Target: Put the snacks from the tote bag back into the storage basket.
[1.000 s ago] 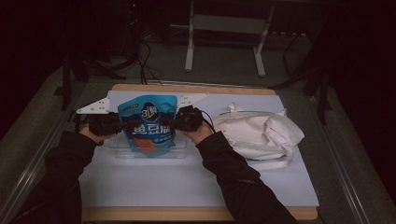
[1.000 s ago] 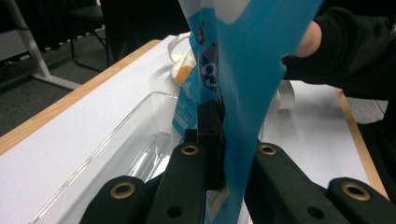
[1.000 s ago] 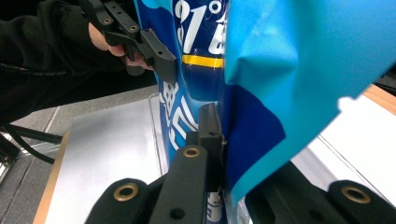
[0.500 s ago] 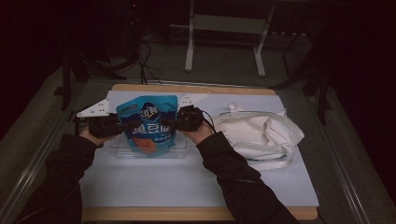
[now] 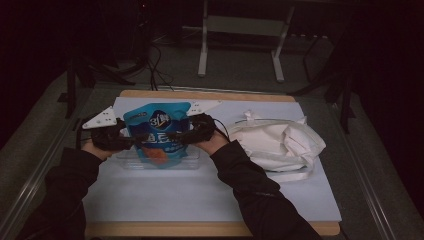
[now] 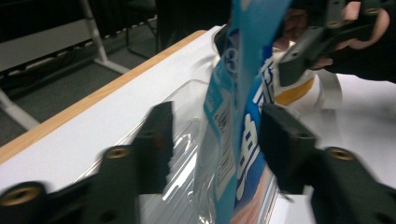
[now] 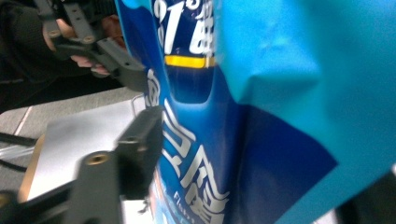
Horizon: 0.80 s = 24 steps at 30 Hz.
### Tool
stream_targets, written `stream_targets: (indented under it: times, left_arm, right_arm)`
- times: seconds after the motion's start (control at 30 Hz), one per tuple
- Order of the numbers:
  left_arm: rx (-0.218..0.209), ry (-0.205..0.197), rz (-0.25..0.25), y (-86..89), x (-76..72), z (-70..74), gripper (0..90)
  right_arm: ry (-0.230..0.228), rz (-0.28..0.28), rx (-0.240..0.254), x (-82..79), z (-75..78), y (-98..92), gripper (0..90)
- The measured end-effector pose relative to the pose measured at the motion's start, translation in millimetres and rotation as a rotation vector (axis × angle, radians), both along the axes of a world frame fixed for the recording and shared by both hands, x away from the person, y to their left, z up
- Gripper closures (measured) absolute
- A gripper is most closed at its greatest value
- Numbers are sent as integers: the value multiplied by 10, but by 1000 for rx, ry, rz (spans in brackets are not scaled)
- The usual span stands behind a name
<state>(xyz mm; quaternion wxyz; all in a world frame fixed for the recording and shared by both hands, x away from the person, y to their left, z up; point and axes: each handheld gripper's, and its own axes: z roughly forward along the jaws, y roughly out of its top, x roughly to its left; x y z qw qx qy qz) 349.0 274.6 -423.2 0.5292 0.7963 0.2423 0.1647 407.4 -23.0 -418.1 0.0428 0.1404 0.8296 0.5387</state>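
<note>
Left tool (image 5: 131,141) at the left edge of the blue pouch (image 5: 159,131). In the left gripper view its jaws stand apart with the pouch edge between them, a gap on both sides and no pad pressing; they have just been opening. Right tool (image 5: 176,135) at the pouch's right edge. In the right gripper view one jaw sits just beside the pouch face with a sliver of gap, and the other jaw is hidden behind the pouch. Its jaws have also just been opening, with no grip visible. Left hand (image 5: 95,146) and right hand (image 5: 212,141) sit on either side of the pouch, dark sleeves running toward the camera.

The pouch stands upright, printed face toward the person, inside a clear plastic tray (image 5: 186,161). The tray rests on the white sheet (image 5: 200,190) that covers the worktop (image 5: 210,229). The tray wall shows just beside the pouch in the left gripper view. A white cloth bag (image 5: 280,145) lies crumpled to the right of the pouch, well apart from it, past the right hand.
</note>
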Motion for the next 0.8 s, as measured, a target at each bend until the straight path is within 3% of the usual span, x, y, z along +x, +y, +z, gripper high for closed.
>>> stream_targets:
  times: [0.1,0.13,0.17,0.2,0.3,0.33,0.37,0.57,0.8]
  left_arm:
    - [-8,24,18,6,-10,7,309]
    - [-8,41,12,16,-21,12,266]
    - [-9,44,-4,18,-27,9,196]
    - [-5,49,11,14,-37,12,131]
    - [1,53,30,15,-54,8,121]
    - [5,58,51,16,-64,5,45]
    - [-2,65,61,19,-71,3,23]
    - [17,48,138,-6,-159,-22,18]
    - [-2,34,200,10,-317,-67,18]
  right_arm:
    - [-3,-7,5,-5,7,-8,256]
    - [-4,-12,8,-5,8,-15,190]
    - [-5,-26,21,-5,10,-26,189]
    - [-5,-32,28,-5,11,-34,171]
    - [-14,-44,29,-2,16,-51,154]
    - [-14,-52,35,4,22,-77,155]
    - [-19,-59,38,2,24,-84,155]
    - [-39,-87,23,-36,42,-138,155]
    - [-47,-108,3,-75,35,-243,155]
